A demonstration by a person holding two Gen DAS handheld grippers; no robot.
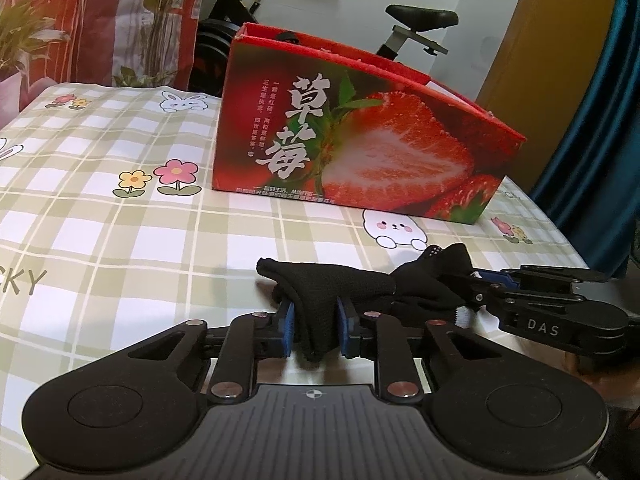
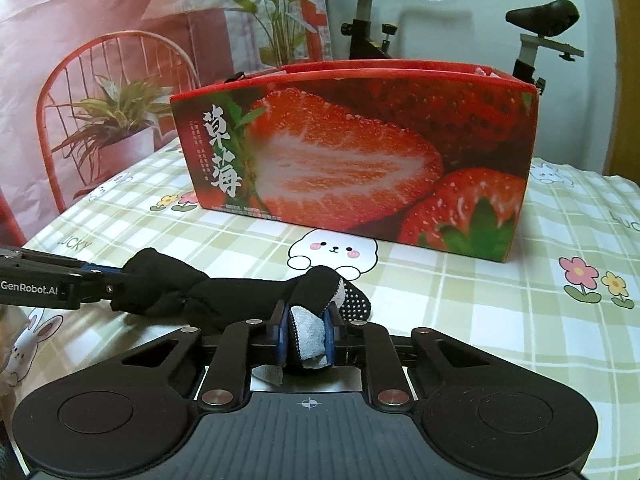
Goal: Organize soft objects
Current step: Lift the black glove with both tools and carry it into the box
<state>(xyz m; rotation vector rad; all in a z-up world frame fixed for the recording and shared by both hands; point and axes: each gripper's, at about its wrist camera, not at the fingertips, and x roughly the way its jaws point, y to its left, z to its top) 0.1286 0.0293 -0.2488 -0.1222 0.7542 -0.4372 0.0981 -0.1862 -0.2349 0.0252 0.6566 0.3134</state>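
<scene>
On the checked tabletop (image 1: 120, 240), before the strawberry box (image 1: 360, 140) | black sock (image 1: 320, 280) is stretched between both claws | one end is pinched by left claw (image 1: 316, 324) | grey-lined end is pinched by right claw (image 2: 306, 336)

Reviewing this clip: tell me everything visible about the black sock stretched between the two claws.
The black sock is a soft knit, bunched and creased along its length, lying low over the checked tablecloth in front of the strawberry box. One end shows a grey inner lining and a patch of white grip dots. The right claw is shut on that end; the left claw is shut on the plain black end. Whether its middle rests on the cloth cannot be told.
</scene>
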